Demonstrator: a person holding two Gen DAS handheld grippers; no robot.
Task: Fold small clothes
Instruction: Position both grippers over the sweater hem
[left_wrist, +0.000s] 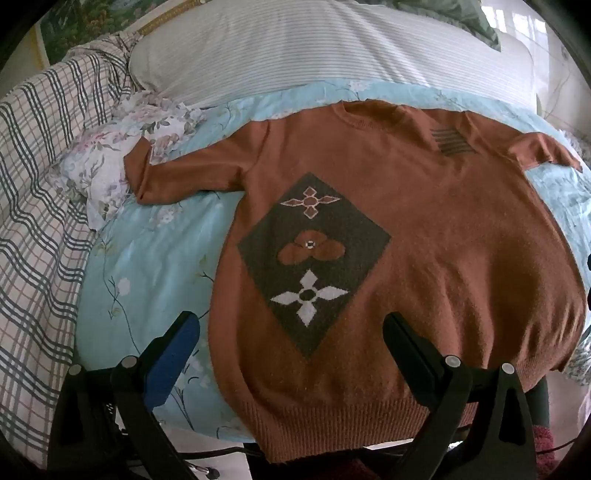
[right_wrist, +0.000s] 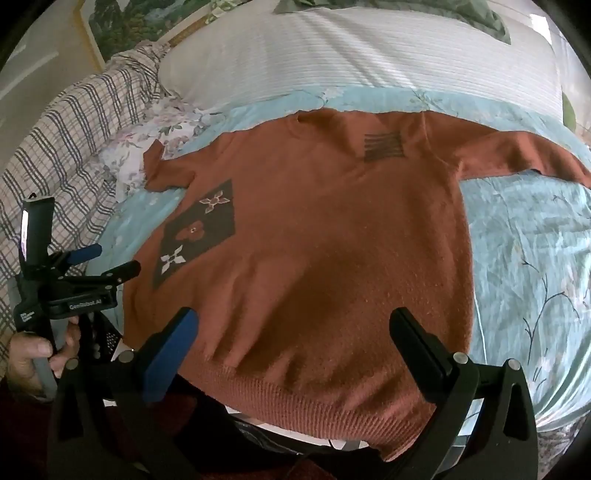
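Observation:
A rust-orange knit sweater (left_wrist: 424, 229) with a dark diamond patch of flowers (left_wrist: 314, 254) lies flat, front up, on a light blue floral bedsheet (left_wrist: 147, 266); both sleeves are spread out. It also shows in the right wrist view (right_wrist: 314, 240). My left gripper (left_wrist: 291, 325) is open and empty, above the sweater's lower left part near the ribbed hem (left_wrist: 332, 417). My right gripper (right_wrist: 295, 321) is open and empty above the hem's middle. The left gripper (right_wrist: 114, 260) shows in the right wrist view, open, at the sweater's left edge.
A white striped pillow (left_wrist: 314, 48) lies beyond the collar. A floral cloth (left_wrist: 110, 162) sits under the left sleeve, beside a plaid blanket (left_wrist: 37, 184) at the left. The bed's near edge runs under the hem. Blue sheet (right_wrist: 524, 258) lies right of the sweater.

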